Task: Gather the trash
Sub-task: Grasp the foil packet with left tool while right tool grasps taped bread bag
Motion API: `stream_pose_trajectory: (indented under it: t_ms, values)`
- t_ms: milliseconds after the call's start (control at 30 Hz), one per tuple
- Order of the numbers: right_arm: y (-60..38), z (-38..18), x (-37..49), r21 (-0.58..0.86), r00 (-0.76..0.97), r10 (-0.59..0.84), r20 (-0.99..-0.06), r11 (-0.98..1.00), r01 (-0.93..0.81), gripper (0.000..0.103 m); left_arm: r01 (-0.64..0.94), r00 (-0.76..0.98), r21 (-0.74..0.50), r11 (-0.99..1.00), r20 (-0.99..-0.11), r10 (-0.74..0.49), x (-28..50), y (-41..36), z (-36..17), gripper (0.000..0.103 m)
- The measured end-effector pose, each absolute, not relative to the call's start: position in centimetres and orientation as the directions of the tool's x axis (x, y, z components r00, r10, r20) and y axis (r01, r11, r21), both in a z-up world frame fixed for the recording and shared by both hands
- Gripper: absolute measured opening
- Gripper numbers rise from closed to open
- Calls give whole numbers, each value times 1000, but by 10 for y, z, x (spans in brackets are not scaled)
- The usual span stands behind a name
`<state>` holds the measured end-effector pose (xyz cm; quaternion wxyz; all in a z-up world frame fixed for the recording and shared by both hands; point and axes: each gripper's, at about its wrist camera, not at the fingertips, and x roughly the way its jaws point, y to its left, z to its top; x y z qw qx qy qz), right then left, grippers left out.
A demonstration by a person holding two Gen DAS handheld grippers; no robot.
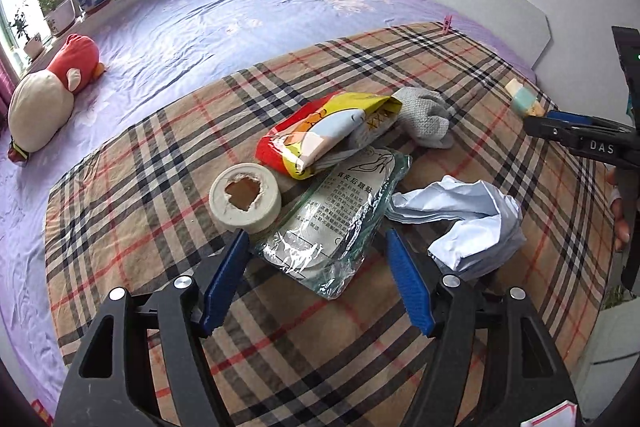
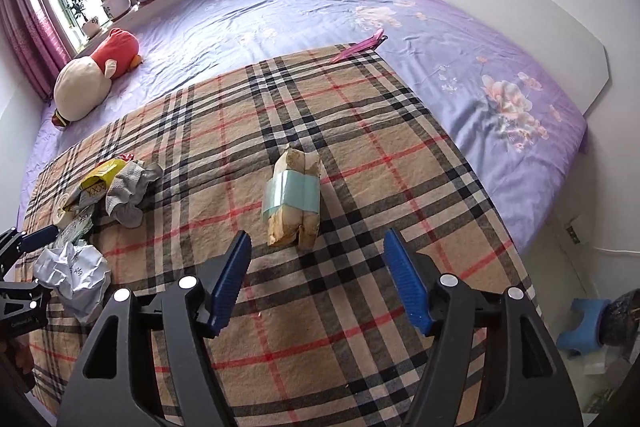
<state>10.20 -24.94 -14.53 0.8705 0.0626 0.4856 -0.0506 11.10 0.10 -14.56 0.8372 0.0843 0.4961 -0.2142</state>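
left tongs [image 1: 316, 269] spread wide over clear plastic packet [image 1: 332, 223], empty, right tongs [image 2: 316, 269] spread, empty, near taped bundle [image 2: 294, 203]

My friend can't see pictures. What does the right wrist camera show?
The open right gripper hovers just short of a crumpled paper packet banded with pale green tape on a plaid cloth spread over a purple bed. At the left lie more trash and a stuffed toy.

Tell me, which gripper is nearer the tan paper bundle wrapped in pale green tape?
Right. The right gripper is open, with the tan paper bundle just beyond its fingertips. The left gripper hovers over the clear plastic packet, off to the side.
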Motion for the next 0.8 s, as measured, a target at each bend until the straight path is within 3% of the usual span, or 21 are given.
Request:
stream_pose_trajectory:
  t_ms: [133, 633, 733, 800]
  values:
    - [-247, -146, 115, 43, 525, -39, -850, 989, 143, 72, 468, 403, -100, 878, -860, -313, 100, -8, -143, 69]
    - [-242, -147, 130, 22, 532, -52, -845, 991, 132, 71, 484, 471, -11, 875, -840, -271, 126, -25, -145, 69]
    - [-238, -146, 128, 21, 539, -46, -841, 993, 118, 57, 495, 471, -14, 869, -836, -282, 127, -26, -145, 68]
    - [-236, -146, 127, 19, 541, -43, -840, 994, 109, 40, 505, 453, -41, 862, -838, -305, 126, -26, -145, 59]
